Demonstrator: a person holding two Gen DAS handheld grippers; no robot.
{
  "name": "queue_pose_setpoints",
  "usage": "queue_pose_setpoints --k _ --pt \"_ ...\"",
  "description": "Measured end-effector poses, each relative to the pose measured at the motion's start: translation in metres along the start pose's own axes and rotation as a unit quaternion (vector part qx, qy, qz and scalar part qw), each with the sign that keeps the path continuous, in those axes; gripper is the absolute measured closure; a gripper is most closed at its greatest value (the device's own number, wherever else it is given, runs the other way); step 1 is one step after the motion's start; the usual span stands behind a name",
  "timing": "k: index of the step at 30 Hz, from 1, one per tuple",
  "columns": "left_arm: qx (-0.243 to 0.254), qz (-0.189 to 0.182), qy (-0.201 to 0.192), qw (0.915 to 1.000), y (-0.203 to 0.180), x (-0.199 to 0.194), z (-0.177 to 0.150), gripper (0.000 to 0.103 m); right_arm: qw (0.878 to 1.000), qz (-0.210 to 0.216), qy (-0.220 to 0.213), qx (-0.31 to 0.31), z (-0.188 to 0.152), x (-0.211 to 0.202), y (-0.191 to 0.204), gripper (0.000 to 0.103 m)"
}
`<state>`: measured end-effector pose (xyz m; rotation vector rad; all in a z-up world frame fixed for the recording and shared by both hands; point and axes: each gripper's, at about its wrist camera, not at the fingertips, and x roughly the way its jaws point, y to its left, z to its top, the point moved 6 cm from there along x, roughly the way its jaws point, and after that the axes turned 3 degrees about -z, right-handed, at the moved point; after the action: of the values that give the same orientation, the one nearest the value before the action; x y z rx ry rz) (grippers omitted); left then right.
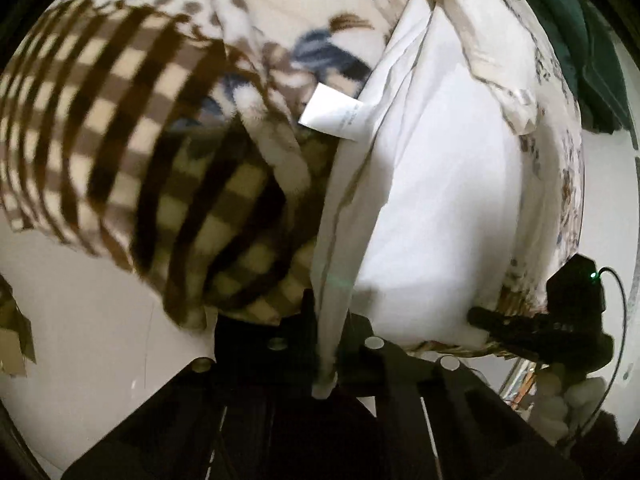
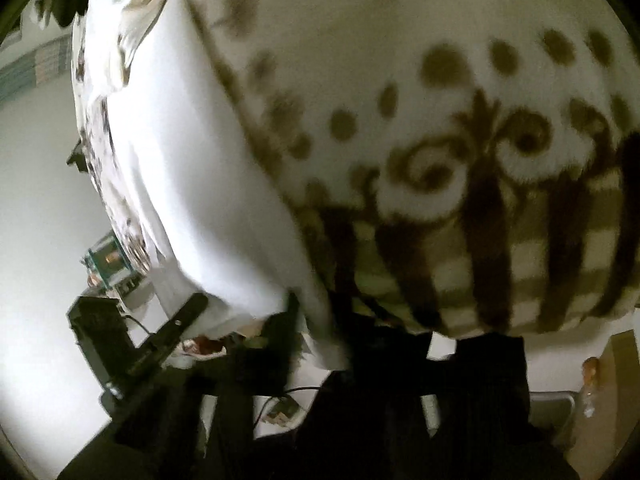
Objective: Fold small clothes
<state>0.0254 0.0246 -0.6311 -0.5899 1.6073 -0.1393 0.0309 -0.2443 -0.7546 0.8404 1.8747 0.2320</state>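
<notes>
A small fleece garment with brown checks, dots and scrolls and a white lining (image 1: 432, 184) hangs lifted above the table. My left gripper (image 1: 326, 344) is shut on a white edge of the garment. A white care label (image 1: 332, 114) sticks out at the middle. In the right wrist view the garment (image 2: 400, 80) fills the frame, checks at the lower right. My right gripper (image 2: 324, 344) is shut on its white edge. The other gripper shows in each view, at the right (image 1: 552, 320) and at the left (image 2: 168, 340).
A white table (image 1: 92, 340) lies below the cloth. Dark green cloth (image 1: 576, 40) sits at the far right. A patterned scrap (image 1: 12, 336) shows at the left edge. Small electronics (image 2: 108, 260) stand on the table at the left.
</notes>
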Motion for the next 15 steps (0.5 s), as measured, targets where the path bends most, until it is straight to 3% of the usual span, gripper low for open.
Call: queue_pose_setpoints --k 1,8,15 --pt "-0.007 -0.007 -0.001 1.0 0.0 -0.006 0.0 0.098 1.0 0.01 0.0 0.001 -0.004 -0.003 0.002 0.1" --pt "-0.042 -0.085 -0.029 0.9951 -0.008 -0.057 0.017 0.099 0.997 0.074 -0.028 -0.011 -0.016 -0.048 0.032 0.101" --pt "-0.007 -0.096 -0.089 0.9914 -0.044 -0.089 0.063 0.099 0.991 0.107 -0.069 -0.026 -0.004 -0.103 0.062 0.101"
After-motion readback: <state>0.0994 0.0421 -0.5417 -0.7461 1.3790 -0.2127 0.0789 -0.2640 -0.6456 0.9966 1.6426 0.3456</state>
